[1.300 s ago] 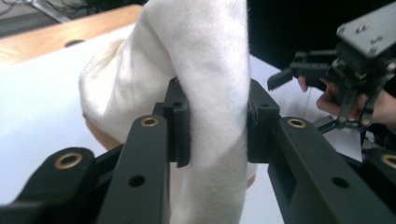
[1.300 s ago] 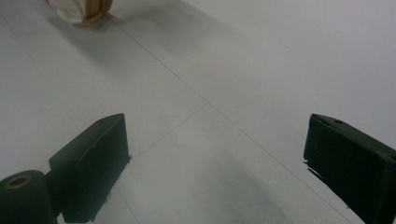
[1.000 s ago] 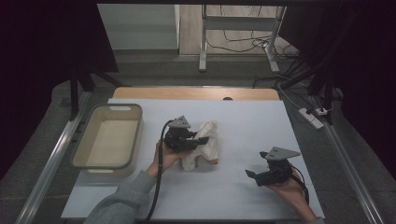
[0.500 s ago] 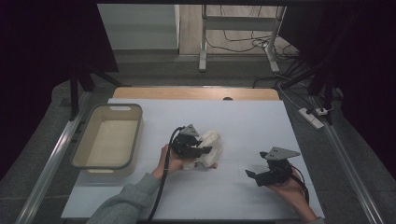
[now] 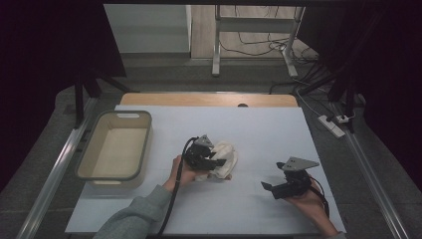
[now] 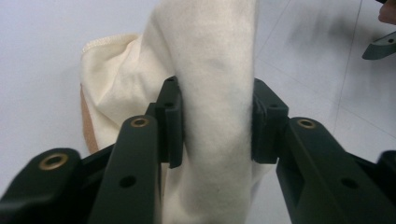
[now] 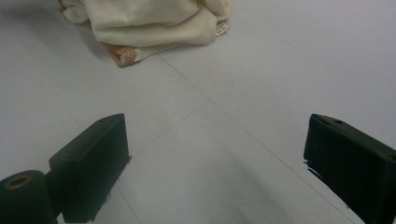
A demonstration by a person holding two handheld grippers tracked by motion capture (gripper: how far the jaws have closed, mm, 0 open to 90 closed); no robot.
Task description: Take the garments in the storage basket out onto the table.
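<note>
We see the left gripper (image 5: 215,162) with a fold of the cream cloth (image 5: 225,158) between its pads, near the middle of the white table (image 5: 278,129).

From the high view we place the cloth bundle at the table's centre, with the beige tub (image 5: 115,149) at nine o'clock from it and the right gripper (image 5: 271,188) well apart at about four o'clock, resting in a hand (image 5: 308,201). The left gripper view adds what the high one cannot: a thick upright fold of cloth (image 6: 217,93) sits between the pads (image 6: 172,122), which touch it on both sides though the jaws have just been opening. The right gripper view shows its own jaws wide apart over bare table, the cloth (image 7: 149,23) lying at twelve o'clock with a tan edge underneath.
</note>
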